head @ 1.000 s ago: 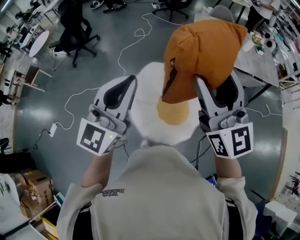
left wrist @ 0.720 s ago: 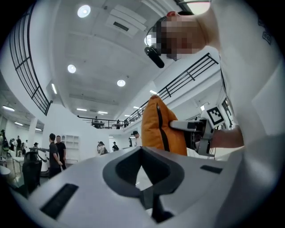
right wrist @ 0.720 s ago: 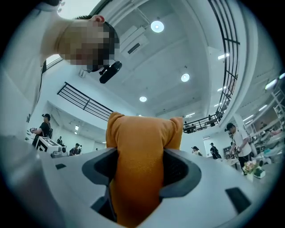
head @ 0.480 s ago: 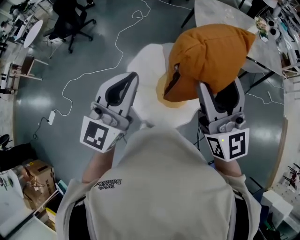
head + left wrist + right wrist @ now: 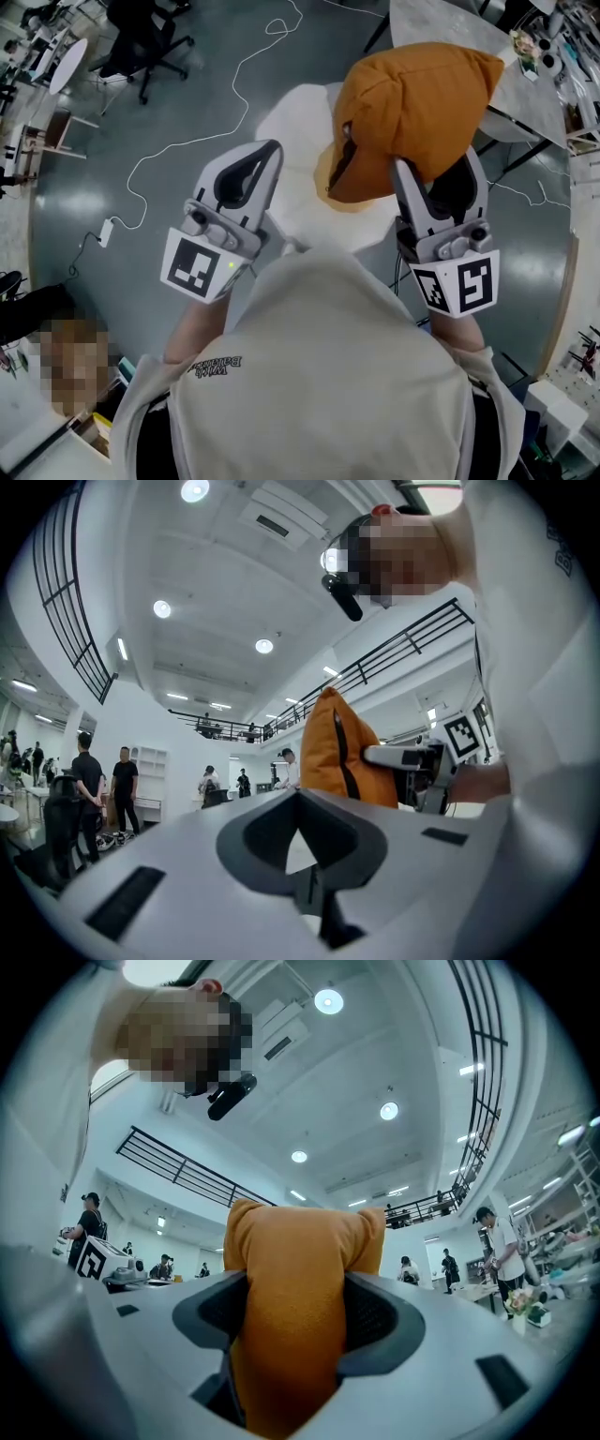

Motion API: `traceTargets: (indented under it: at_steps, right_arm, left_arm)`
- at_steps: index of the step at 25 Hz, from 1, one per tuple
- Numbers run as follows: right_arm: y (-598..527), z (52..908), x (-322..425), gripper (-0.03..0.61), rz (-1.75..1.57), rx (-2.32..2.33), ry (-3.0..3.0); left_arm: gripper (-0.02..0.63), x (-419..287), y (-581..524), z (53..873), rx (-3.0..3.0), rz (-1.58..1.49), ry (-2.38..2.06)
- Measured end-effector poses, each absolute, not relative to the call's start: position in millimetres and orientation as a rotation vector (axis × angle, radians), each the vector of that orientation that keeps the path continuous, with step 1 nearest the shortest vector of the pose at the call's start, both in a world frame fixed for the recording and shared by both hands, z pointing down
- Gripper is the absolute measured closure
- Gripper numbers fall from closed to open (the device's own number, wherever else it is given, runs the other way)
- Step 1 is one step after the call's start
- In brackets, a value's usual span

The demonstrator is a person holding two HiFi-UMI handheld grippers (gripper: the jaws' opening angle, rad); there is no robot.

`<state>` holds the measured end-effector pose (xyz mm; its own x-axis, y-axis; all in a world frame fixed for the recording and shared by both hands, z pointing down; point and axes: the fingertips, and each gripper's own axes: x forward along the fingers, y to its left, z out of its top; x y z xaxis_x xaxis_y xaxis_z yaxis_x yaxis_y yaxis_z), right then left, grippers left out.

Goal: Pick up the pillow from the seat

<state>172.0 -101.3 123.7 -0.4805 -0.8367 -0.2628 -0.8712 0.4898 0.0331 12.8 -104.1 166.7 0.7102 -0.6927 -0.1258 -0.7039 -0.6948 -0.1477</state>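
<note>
The right tool (image 5: 434, 164) clamps the orange pillow (image 5: 412, 103) by its lower edge, holding it aloft over the white seat (image 5: 292, 131). The left tool (image 5: 270, 148) sits just left of the pillow, jaws together and empty.

Since a second ago the plump orange fabric pillow (image 5: 412, 108) in my right claw (image 5: 436, 164) has come to lie over more of the white egg-shaped seat cushion (image 5: 291, 127). Its yellow centre (image 5: 322, 176), then open to view, now shows only as a sliver. My beige shirt (image 5: 319, 375) now hides the cushion's near edge.
</note>
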Motion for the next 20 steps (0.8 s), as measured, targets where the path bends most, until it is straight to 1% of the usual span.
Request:
traceTargets:
  at_steps: [7,13,20]
  right_arm:
    - [-86.0,115.7,164.6,0.278,0.262,-1.463,2.512]
    - [-72.5,113.6,162.3,0.277,0.264,-1.479,2.511]
    - [-62.0,115.6,159.5,0.276,0.244,-1.498,2.496]
  left_arm:
    - [0.604,8.4,-86.5,163.8,-2.733,0.067,1.094]
    - [0.604,6.4,-74.1,158.5,-2.735,0.126,1.074]
    - [0.604,1.2,-65.8,168.7,-2.789,0.081,1.088]
